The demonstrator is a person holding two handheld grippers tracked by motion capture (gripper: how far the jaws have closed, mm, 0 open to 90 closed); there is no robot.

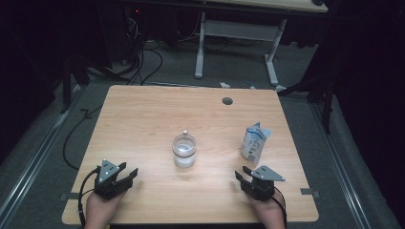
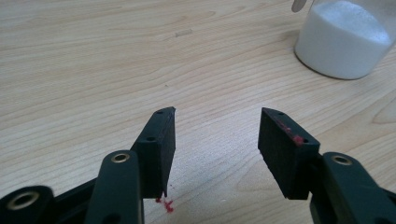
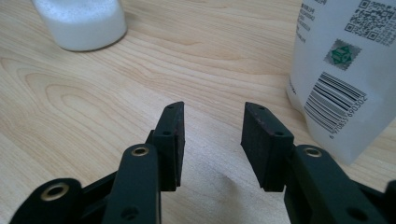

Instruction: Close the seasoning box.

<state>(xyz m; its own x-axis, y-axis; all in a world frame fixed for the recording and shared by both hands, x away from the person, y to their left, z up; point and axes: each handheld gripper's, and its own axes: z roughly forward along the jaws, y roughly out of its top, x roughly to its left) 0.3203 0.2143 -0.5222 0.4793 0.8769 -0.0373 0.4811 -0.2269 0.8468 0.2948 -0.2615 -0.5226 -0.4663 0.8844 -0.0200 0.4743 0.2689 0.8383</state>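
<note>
Pale wood grain covers the bench (image 1: 143, 119), which carries two things: a clear glass jar (image 1: 184, 150) near its middle and a white pouch (image 1: 254, 142) off to the right. The jar stands upright, its lower part filled with a white powder, and something small and pale shows at its rim. The pouch also stands upright, its top torn open and crumpled; the right gripper view shows a barcode, a green mark and a square code printed on its face.

At the near edge, the left gripper (image 1: 128, 174) rests in the person's left hand (image 1: 102, 210), its jaws pointing towards the jar but well short of it. In the left gripper view its jaws stand partly open with bare bench between them, and the jar sits ahead at the upper right. Small red flecks mark the inner faces of the pads.

On the other side, the right gripper (image 1: 241, 174) lies in the right hand (image 1: 268, 212), just below the pouch. Its jaws are likewise parted about halfway and grasp nothing; the pouch stands just beside its right jaw, apart from it, while the jar appears farther off at the upper left.
</note>
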